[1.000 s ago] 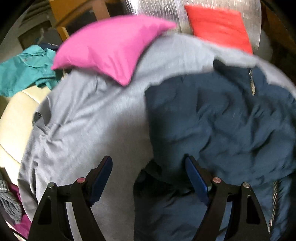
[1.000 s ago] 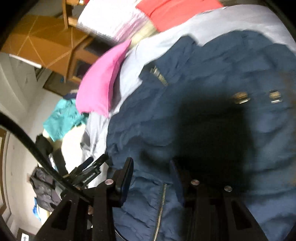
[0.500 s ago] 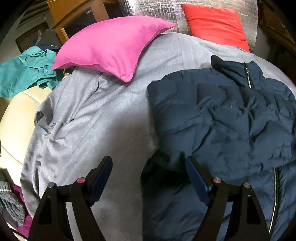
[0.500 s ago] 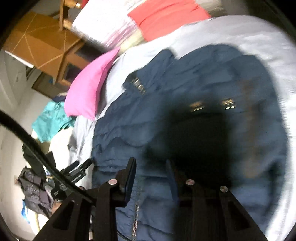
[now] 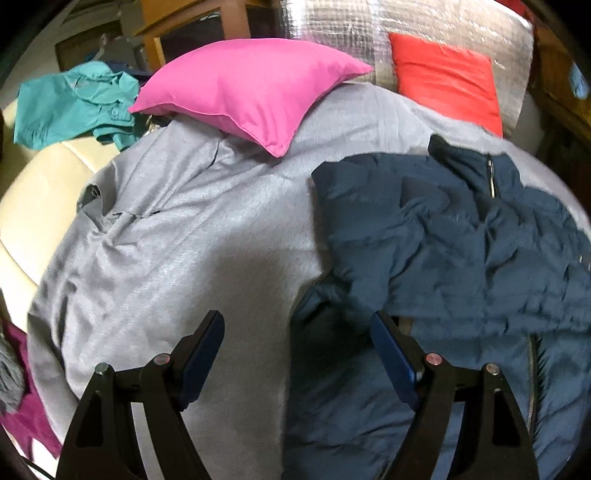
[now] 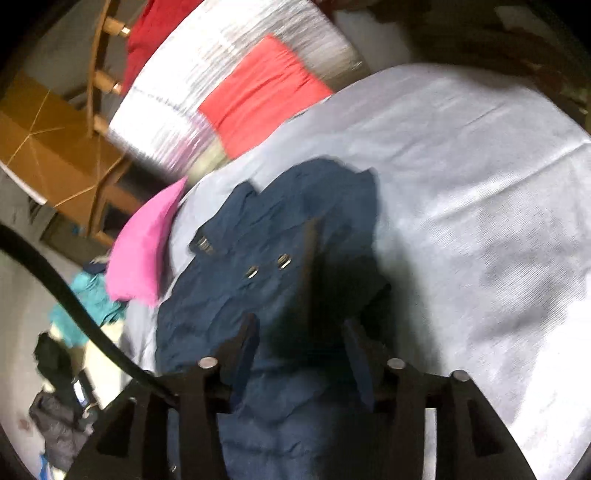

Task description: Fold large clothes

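Observation:
A dark blue puffer jacket point(image 5: 461, 251) lies crumpled on a grey sheet point(image 5: 192, 229), with its zipper and collar toward the far side. My left gripper point(image 5: 297, 325) is open and empty, hovering above the jacket's near left edge. In the right wrist view the same jacket point(image 6: 266, 258) lies below my right gripper point(image 6: 301, 332), which is open and holds nothing. That view is blurred.
A pink pillow point(image 5: 251, 88) and a red pillow point(image 5: 447, 81) lie at the far side of the sheet, against a silver padded back point(image 5: 369, 33). A teal shirt point(image 5: 70, 107) lies far left on a cream cushion point(image 5: 33, 199). Wooden furniture point(image 6: 55, 151) stands behind.
The left view is steady now and the left gripper has barely moved. The right gripper has risen and swung right, so the jacket looks smaller and more bare sheet shows.

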A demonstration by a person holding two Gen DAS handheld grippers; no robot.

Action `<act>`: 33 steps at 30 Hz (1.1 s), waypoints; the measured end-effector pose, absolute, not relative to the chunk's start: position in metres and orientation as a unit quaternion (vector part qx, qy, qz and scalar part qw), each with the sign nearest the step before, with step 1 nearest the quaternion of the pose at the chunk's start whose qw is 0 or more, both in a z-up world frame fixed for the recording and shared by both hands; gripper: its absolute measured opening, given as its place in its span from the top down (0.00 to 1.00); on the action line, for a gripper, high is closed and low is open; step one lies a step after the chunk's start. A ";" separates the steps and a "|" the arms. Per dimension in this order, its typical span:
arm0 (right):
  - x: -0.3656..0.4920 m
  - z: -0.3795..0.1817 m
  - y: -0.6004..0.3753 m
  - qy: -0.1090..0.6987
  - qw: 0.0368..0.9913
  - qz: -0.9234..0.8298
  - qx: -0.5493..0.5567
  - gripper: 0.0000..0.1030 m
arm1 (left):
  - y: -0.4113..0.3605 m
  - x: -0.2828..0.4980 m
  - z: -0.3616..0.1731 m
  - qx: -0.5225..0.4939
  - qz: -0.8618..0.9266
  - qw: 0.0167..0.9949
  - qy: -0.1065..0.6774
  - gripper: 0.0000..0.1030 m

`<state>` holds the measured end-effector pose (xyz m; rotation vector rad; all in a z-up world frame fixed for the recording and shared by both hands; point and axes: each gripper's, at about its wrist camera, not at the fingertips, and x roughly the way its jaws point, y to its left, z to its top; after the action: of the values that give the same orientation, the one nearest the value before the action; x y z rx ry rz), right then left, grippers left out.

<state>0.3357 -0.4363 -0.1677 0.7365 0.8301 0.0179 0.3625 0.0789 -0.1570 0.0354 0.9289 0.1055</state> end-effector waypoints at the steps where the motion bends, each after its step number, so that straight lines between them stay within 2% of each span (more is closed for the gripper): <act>1: 0.337 -0.169 -0.440 0.393 0.855 -0.008 0.339 0.39 | 0.080 0.366 -0.157 0.010 0.051 0.893 0.447 0.20; 7: 0.363 -0.200 -0.466 0.419 0.825 -0.028 0.377 0.32 | 0.087 0.396 -0.167 -0.040 0.027 0.881 0.470 0.20; 13: 0.399 -0.223 -0.472 0.438 0.801 0.028 0.408 0.30 | 0.095 0.424 -0.183 -0.124 -0.021 0.857 0.500 0.20; 16: 0.414 -0.227 -0.462 0.437 0.797 0.076 0.409 0.16 | 0.097 0.433 -0.191 -0.146 -0.030 0.847 0.511 0.20; 20: 0.424 -0.225 -0.444 0.428 0.806 0.122 0.391 0.15 | 0.095 0.441 -0.203 -0.169 -0.050 0.833 0.525 0.20; 22: 0.424 -0.222 -0.433 0.429 0.821 0.115 0.359 0.23 | 0.090 0.441 -0.203 -0.167 -0.058 0.834 0.522 0.20; 23: 0.424 -0.219 -0.428 0.427 0.826 0.119 0.347 0.43 | 0.086 0.442 -0.203 -0.166 -0.066 0.834 0.521 0.23; 24: 0.424 -0.217 -0.424 0.430 0.831 0.112 0.336 0.55 | 0.082 0.442 -0.203 -0.164 -0.073 0.835 0.520 0.24; 27: 0.419 -0.205 -0.413 0.420 0.851 0.083 0.305 0.67 | 0.071 0.440 -0.201 -0.132 -0.062 0.843 0.518 0.28; 29: 0.410 -0.190 -0.412 0.401 0.864 0.076 0.294 0.68 | 0.068 0.437 -0.197 -0.132 -0.058 0.845 0.515 0.36; 33: 0.399 -0.166 -0.402 0.366 0.892 0.074 0.256 0.68 | 0.061 0.430 -0.188 -0.104 -0.056 0.856 0.503 0.37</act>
<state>0.3994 -0.4020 -0.1660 0.5311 0.7594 0.1546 0.4302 0.0609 -0.1877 -0.2191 1.0574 -0.1171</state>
